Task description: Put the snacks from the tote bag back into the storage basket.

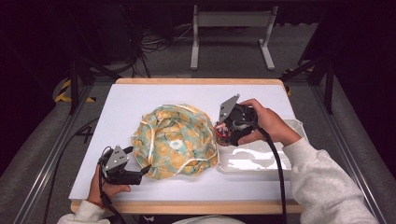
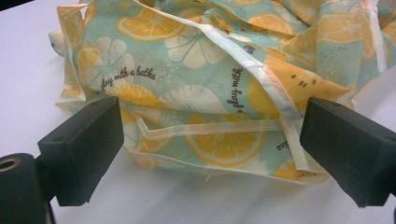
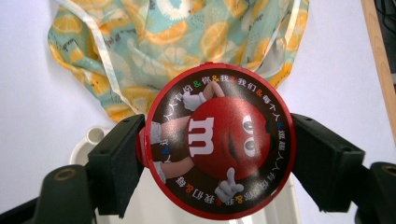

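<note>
A crumpled cloth (image 1: 175, 140) printed with orange and lemon slices on pale green lies mid-table. My left gripper (image 1: 141, 174) sits at its near-left edge. In the left gripper view, the jaws of that gripper (image 2: 215, 149) stand wide apart, open, with the cloth's hemmed edge (image 2: 210, 128) lying between them, unclamped. My right gripper (image 1: 224, 134) hovers at the cloth's right side, over the left end of a white tray. It is shut on a round red candy tin (image 3: 219, 140) with a cartoon face and an "m" on its lid. The same candy tin (image 1: 220, 130) shows small in the high view.
The white plastic tray (image 1: 261, 161) rests on the right part of the white tabletop (image 1: 140, 98); its corner (image 3: 93, 135) shows under the tin. The wooden table edge (image 1: 187, 206) runs along the front. Dark floor, cables and a stand lie beyond.
</note>
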`<state>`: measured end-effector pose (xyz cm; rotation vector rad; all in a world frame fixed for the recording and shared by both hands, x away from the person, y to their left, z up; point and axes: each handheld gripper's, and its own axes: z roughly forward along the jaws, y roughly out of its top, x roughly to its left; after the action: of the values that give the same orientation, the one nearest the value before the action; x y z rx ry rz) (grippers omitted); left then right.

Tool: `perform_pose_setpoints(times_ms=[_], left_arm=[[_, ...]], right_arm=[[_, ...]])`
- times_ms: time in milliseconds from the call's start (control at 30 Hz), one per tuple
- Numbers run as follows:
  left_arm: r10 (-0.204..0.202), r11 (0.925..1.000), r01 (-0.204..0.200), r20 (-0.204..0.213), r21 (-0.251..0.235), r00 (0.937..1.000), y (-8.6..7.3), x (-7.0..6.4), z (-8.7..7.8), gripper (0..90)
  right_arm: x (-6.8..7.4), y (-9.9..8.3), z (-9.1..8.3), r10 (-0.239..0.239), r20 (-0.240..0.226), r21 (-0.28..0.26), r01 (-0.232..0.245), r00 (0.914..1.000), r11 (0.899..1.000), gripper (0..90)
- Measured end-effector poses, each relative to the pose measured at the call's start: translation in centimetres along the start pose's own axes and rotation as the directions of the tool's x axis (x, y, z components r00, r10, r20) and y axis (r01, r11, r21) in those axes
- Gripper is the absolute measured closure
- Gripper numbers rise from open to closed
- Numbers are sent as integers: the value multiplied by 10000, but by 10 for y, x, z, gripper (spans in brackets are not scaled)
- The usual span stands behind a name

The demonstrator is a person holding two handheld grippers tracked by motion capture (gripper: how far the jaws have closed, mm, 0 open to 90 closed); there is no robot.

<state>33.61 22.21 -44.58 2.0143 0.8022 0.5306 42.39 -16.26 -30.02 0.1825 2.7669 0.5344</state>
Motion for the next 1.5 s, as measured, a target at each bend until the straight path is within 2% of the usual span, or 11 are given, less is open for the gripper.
perform_pose_setpoints(times_ms=[300, 467, 1033, 1200, 1400, 1433, 1500], left_arm=[[-58, 10000, 58, 28, 57, 10000, 0, -1, 0, 71], [-32, 10000, 32, -8, 49, 10000, 0, -1, 1, 71], [17, 9999, -17, -28, 101, 10000, 1, -1, 1, 71], [22, 9999, -21, -30, 115, 10000, 1, -1, 1, 71], [17, 9999, -16, -60, 124, 10000, 1, -1, 1, 70], [15, 9999, -14, -57, 119, 10000, 1, -1, 1, 70], [24, 10000, -24, -77, 81, 10000, 1, -1, 1, 71]], right_arm=[[-1, -21, 3, 193, -137, 485, -186, 9997, 9986, 237], [-4, -34, 4, 323, -131, 568, -315, 9994, 9979, 237], [-12, -75, 16, 996, -190, 1321, -963, 9948, 9865, 237], [-15, -87, 21, 1020, -124, 1525, -989, 9947, 9833, 237], [-16, -95, 24, 1269, -242, 1564, -1217, 9916, 9802, 237], [-17, -96, 25, 1144, -221, 1546, -1097, 9932, 9819, 237], [-16, -98, 25, 1192, -282, 1534, -1135, 9925, 9816, 237]])
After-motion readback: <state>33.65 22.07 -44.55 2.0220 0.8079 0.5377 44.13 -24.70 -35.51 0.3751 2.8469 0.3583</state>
